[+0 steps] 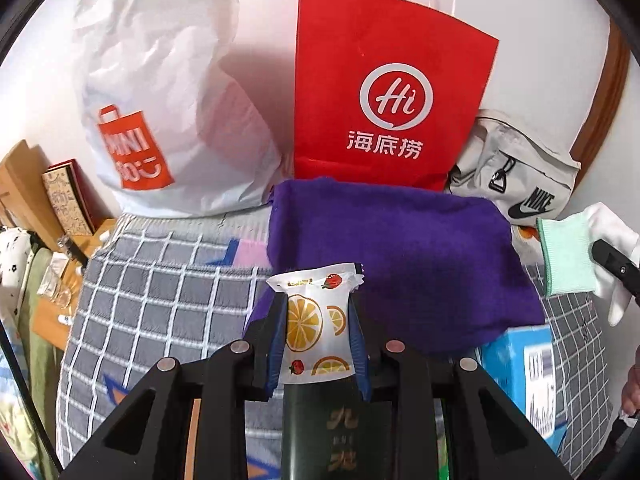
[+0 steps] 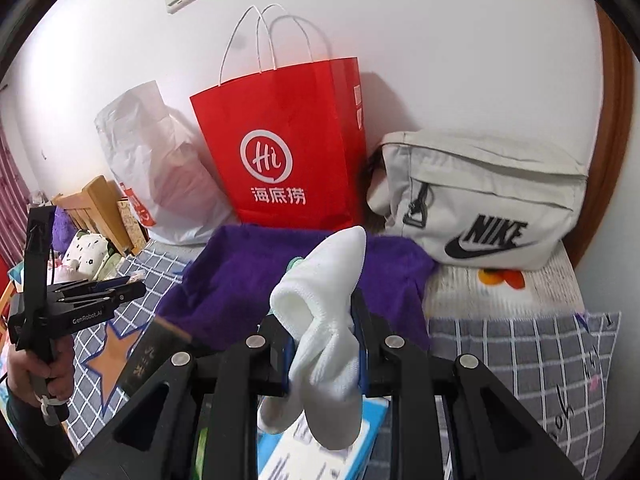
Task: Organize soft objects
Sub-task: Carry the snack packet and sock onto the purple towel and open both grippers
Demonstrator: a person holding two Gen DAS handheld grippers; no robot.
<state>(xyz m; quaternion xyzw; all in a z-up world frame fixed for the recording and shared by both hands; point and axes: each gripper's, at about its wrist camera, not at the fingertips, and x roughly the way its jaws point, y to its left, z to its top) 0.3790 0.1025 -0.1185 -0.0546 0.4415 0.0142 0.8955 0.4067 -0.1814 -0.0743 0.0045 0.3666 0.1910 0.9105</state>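
- Left wrist view: left gripper (image 1: 319,332) pinching a snack packet (image 1: 316,320) w/ orange-slice print, held up over the purple towel (image 1: 400,256) on the bed (image 1: 160,300). A dark packet sticks out below the jaws; can't tell if it's gripped too.
- Progress, my guess: mid-carry, nothing dropped off yet. Red paper bag (image 1: 384,92) and white plastic bag (image 1: 160,92) stand at the wall, likely targets.
- Blue box (image 1: 524,368) lies near the towel's edge.
- Right wrist view: right gripper (image 2: 324,344) pinching a white sock (image 2: 324,320), also aloft above the towel.
- Grey Nike bag (image 2: 480,204) beside the red bag; its mouth looks zipped.
- Left gripper off to one side, well apart, no clash.
- Obstacle: red bag's top is tall, handles upright, needs lift over the rim.
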